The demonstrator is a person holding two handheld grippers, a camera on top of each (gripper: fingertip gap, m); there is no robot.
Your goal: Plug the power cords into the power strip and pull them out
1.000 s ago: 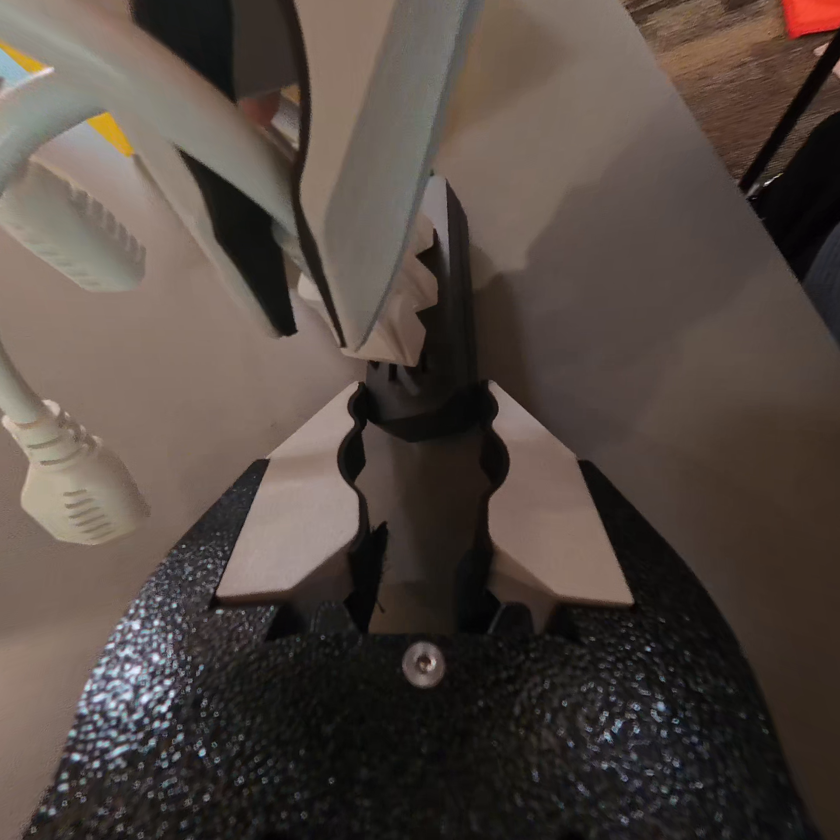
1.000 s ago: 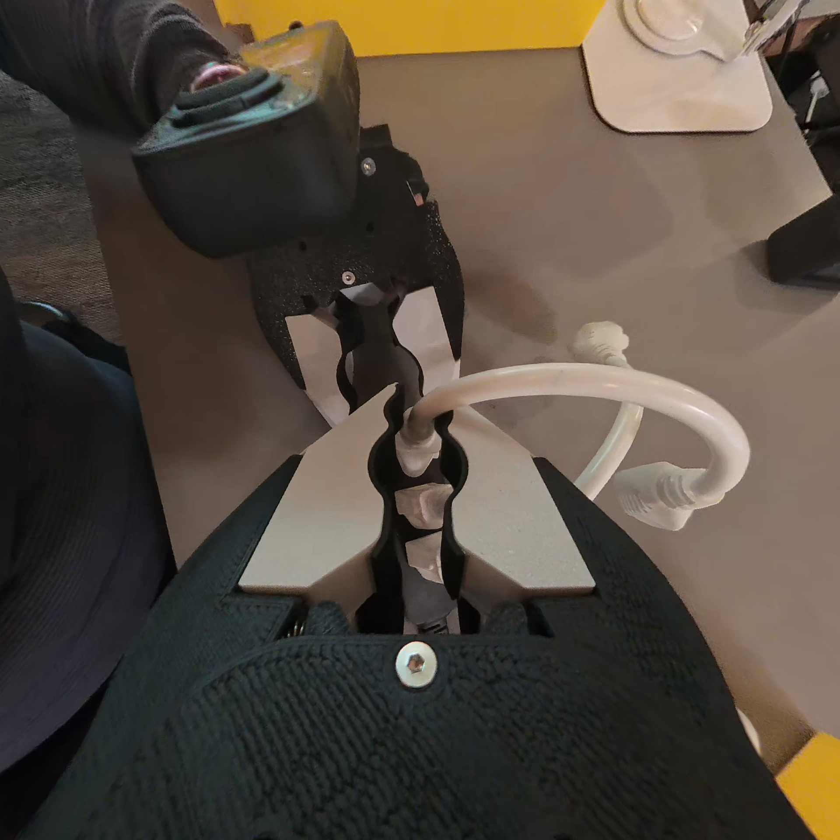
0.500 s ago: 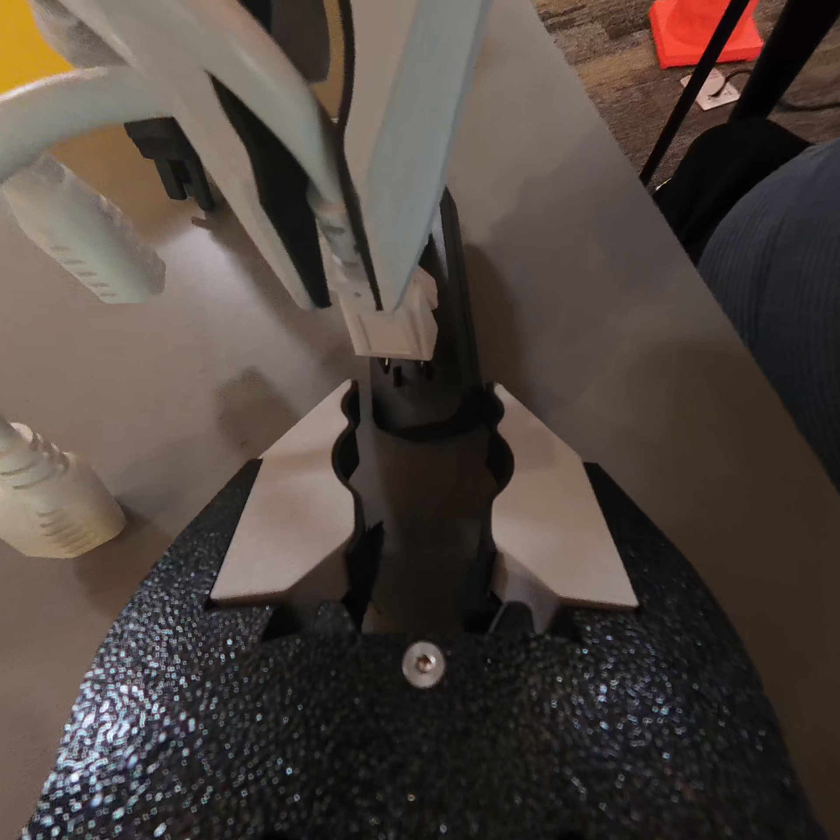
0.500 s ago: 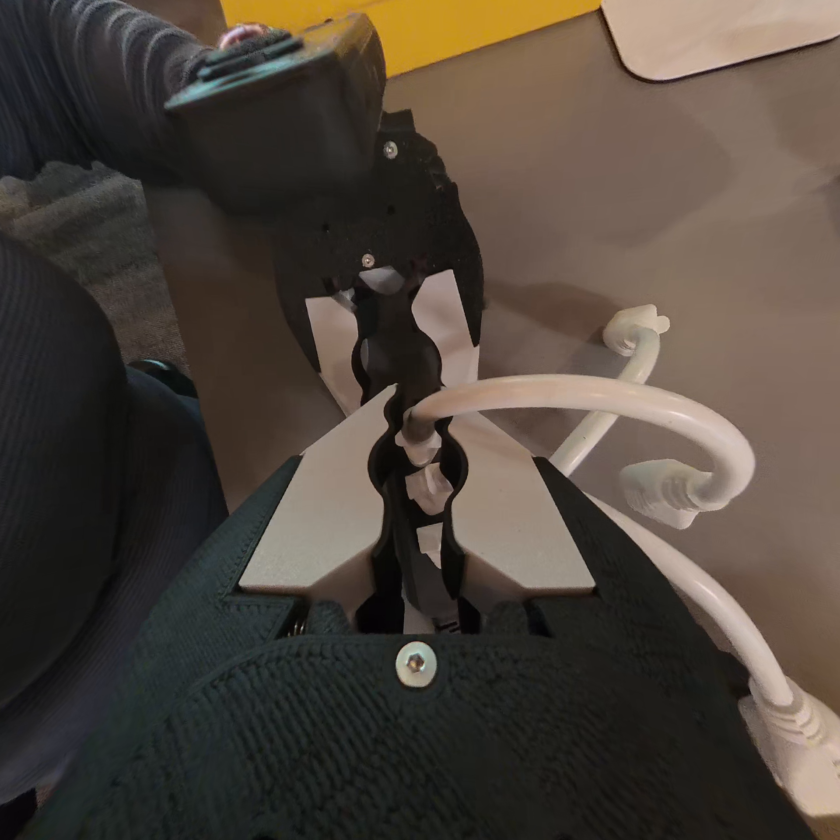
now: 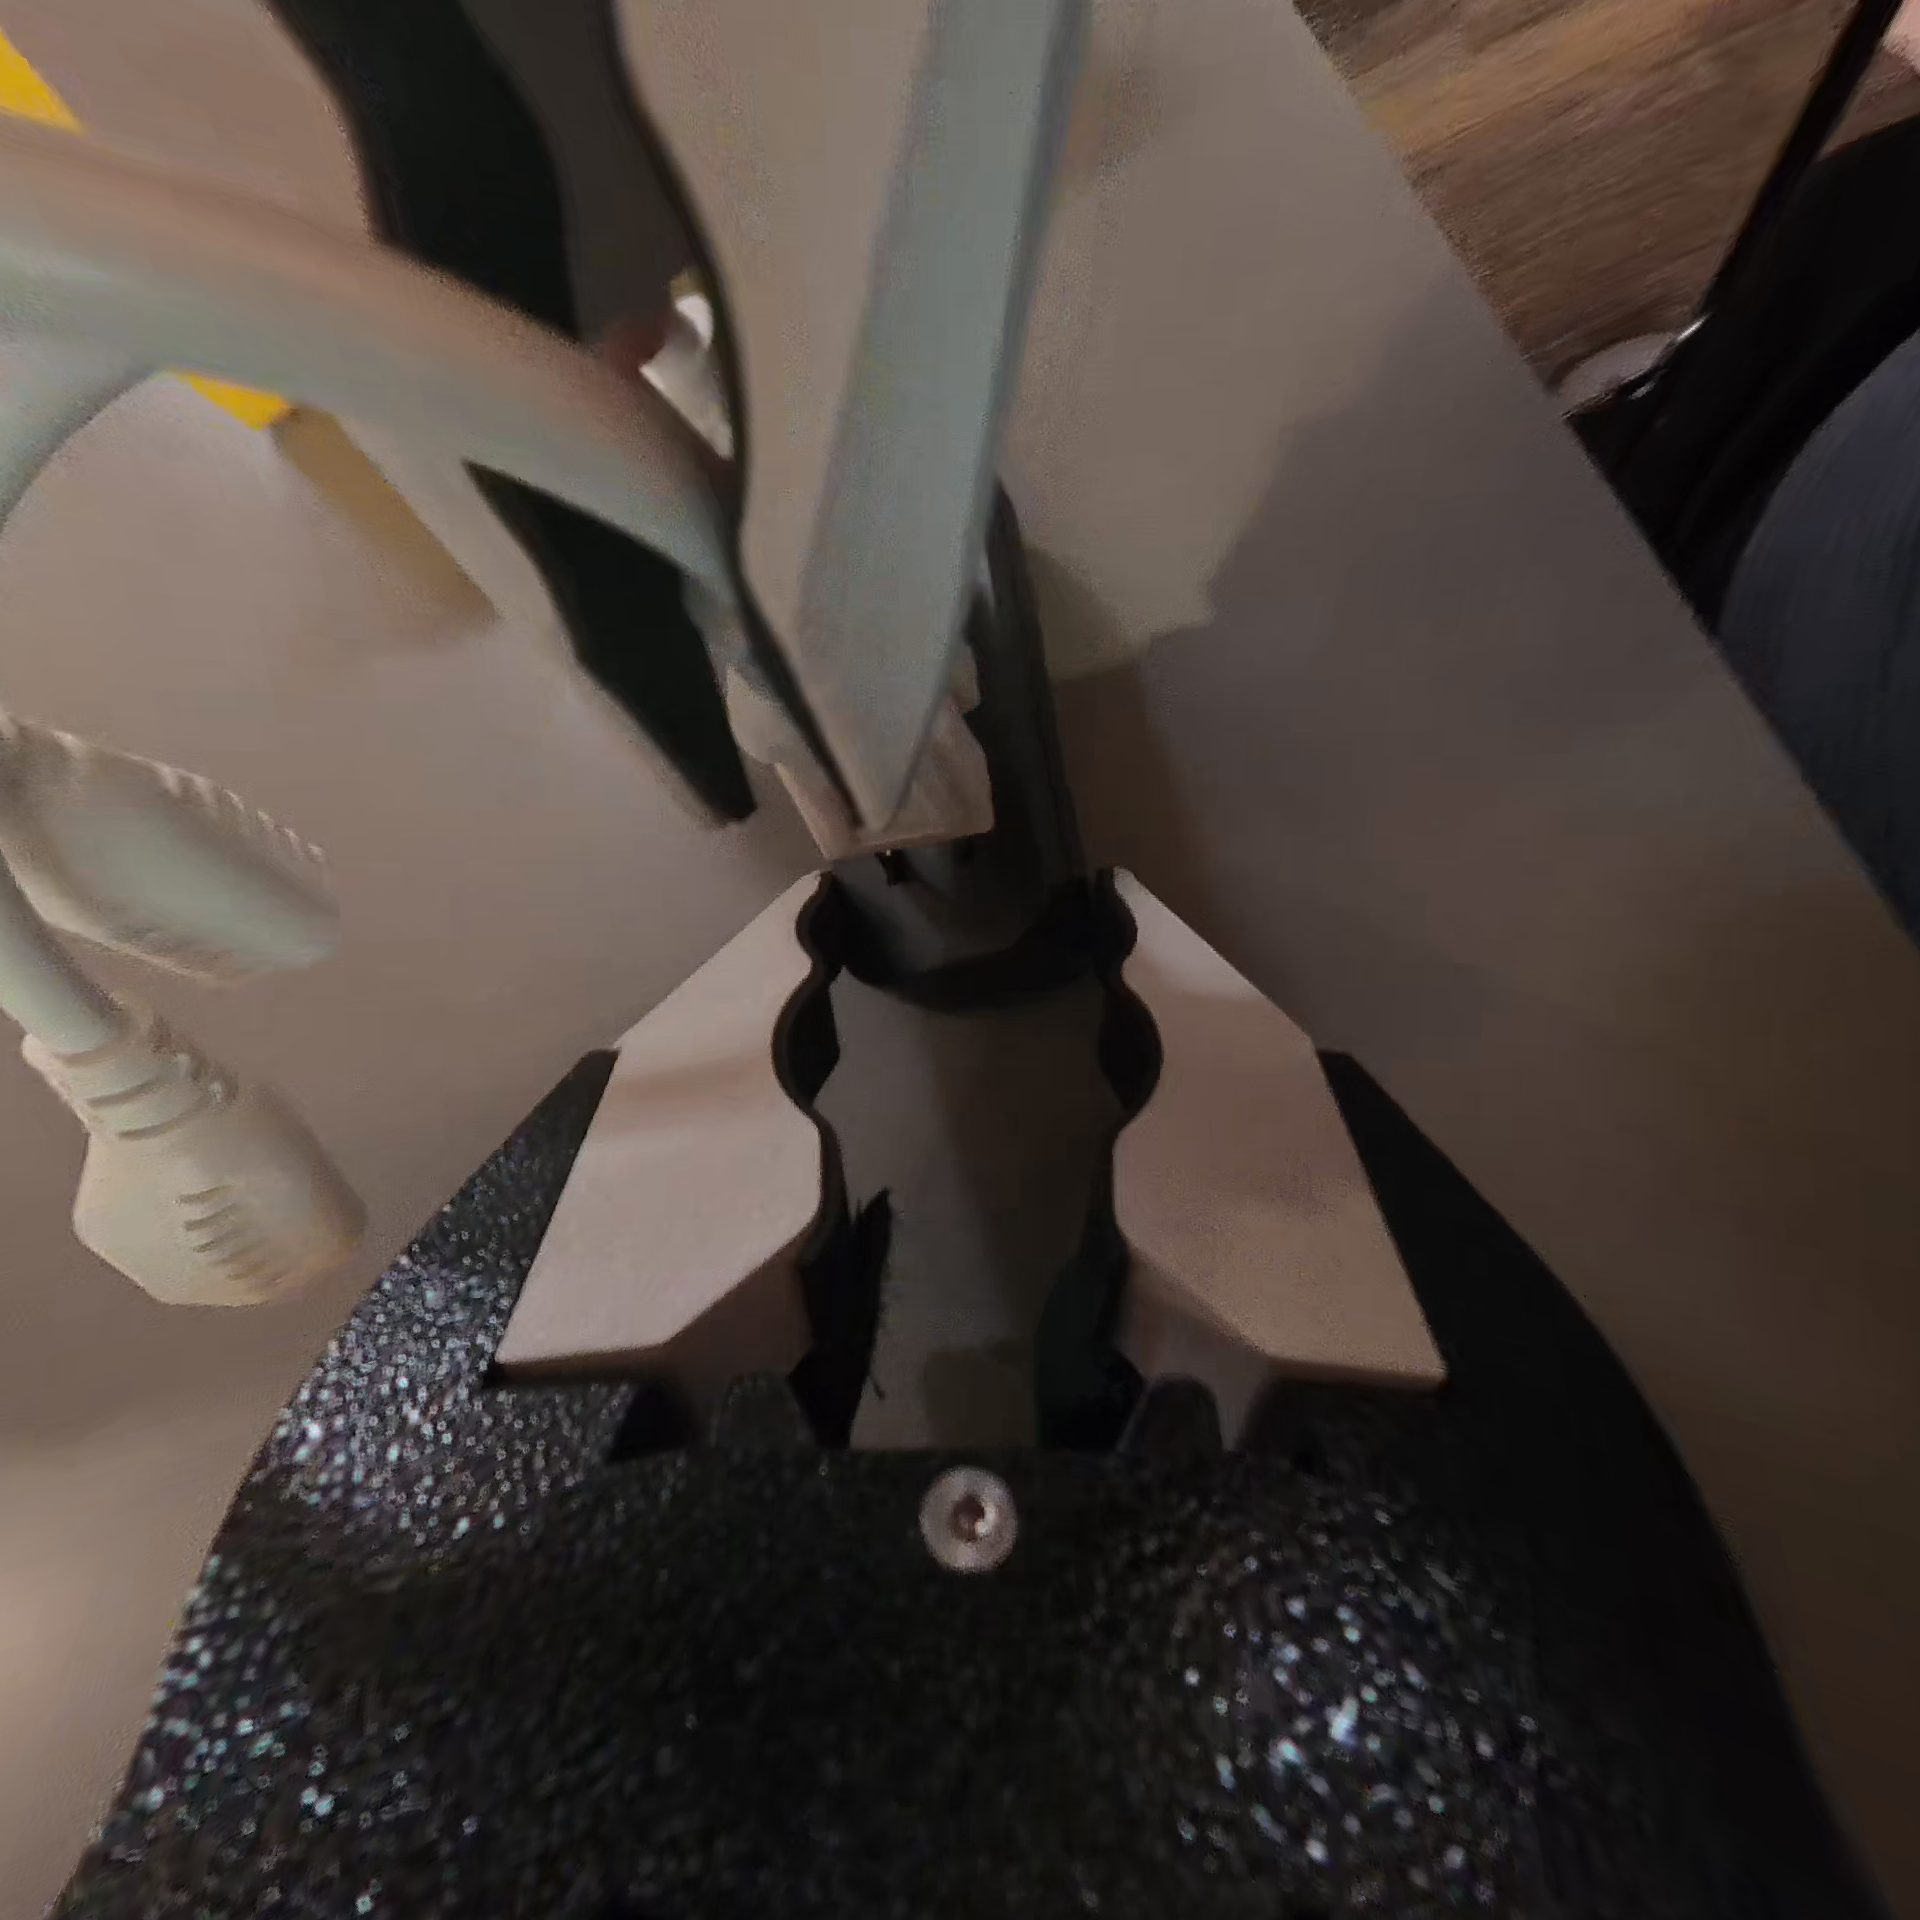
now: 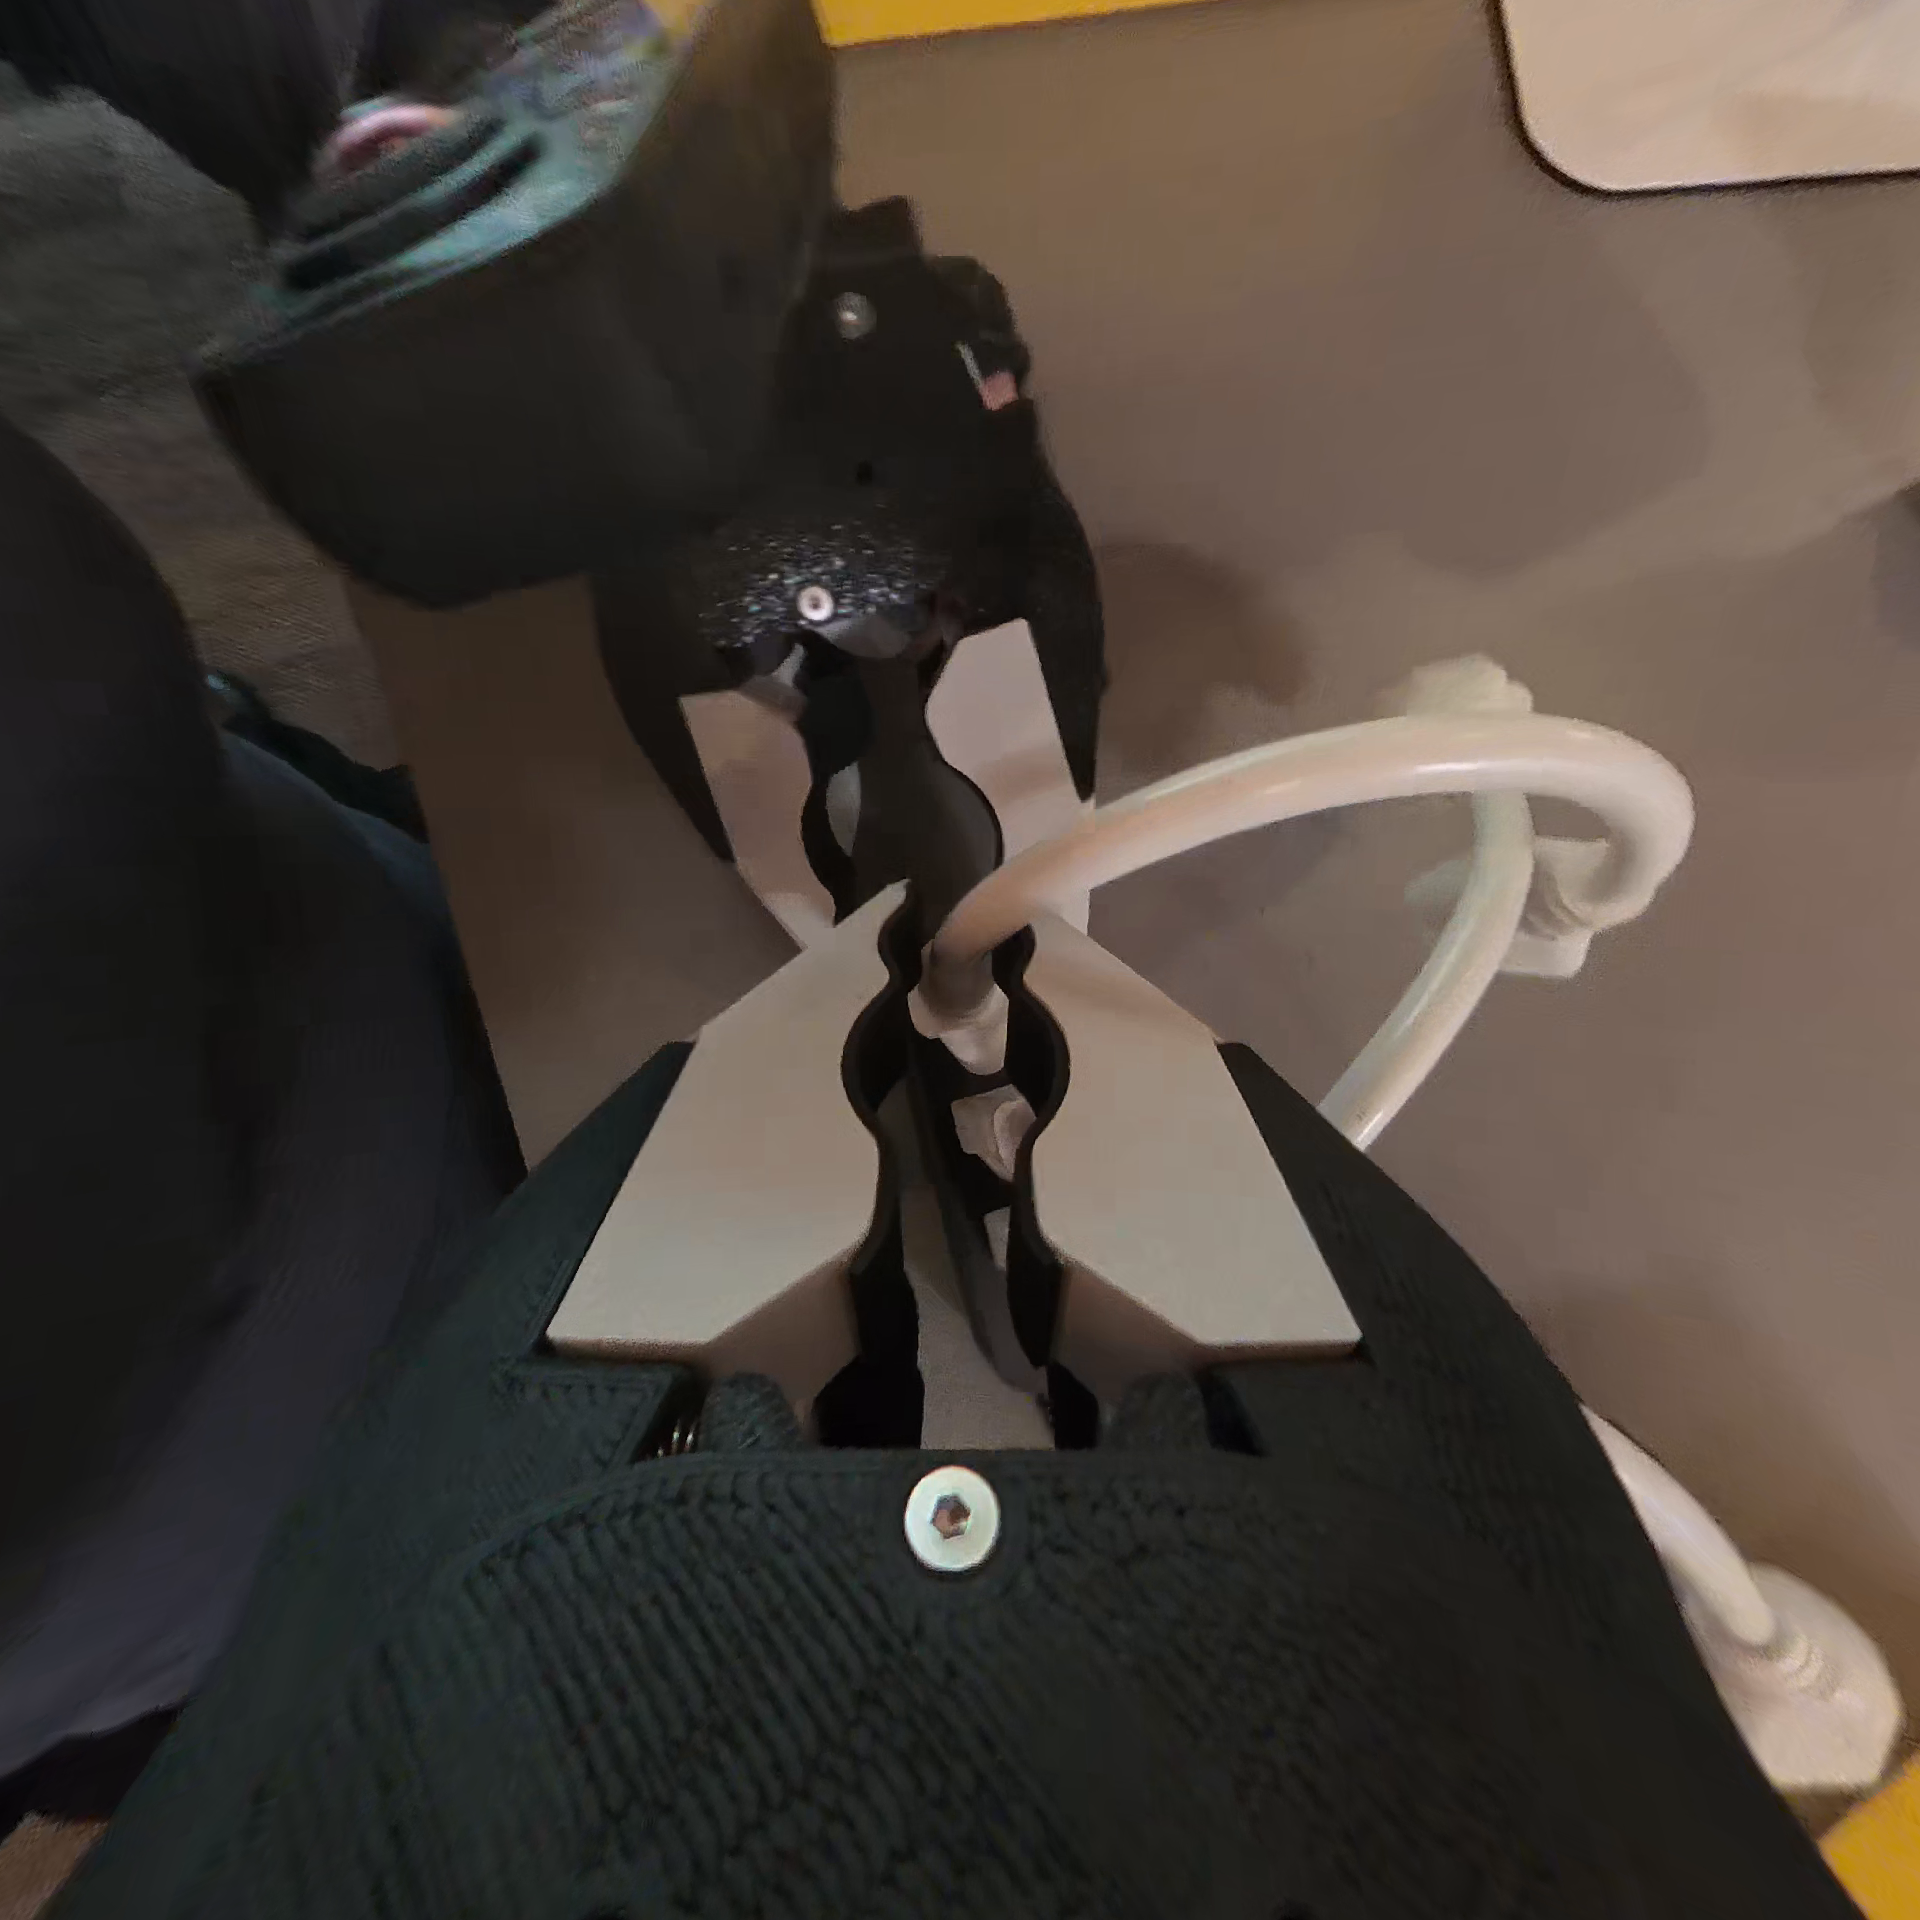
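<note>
My left gripper [image 5: 966,920] is shut on the end of a black power strip [image 5: 1023,727], which stands up from the grey table. My right gripper [image 6: 961,920] is shut on a white plug [image 6: 971,1029], whose white cord [image 6: 1351,758] loops off to the right. In the left wrist view the plug [image 5: 899,805] sits pinched in the right gripper's fingers [image 5: 914,416], pressed close onto the strip's face just above my left fingertips. In the right wrist view the left gripper [image 6: 894,821] faces mine, holding the strip [image 6: 925,790]. The picture is blurred by motion.
Two more white plugs [image 5: 208,1195] [image 5: 156,852] lie on the table at the left. Another white plug [image 6: 1818,1683] lies at the lower right. A white flat base [image 6: 1714,94] is at the far right. A person's dark clothing [image 6: 156,935] borders the table [image 6: 1351,416]. Spacing between my two grippers at the tips: around 7 centimetres.
The white plug has moved down closer onto the strip; half a second ago a gap showed beneath it. Both grippers have kept their hold and shifted slightly.
</note>
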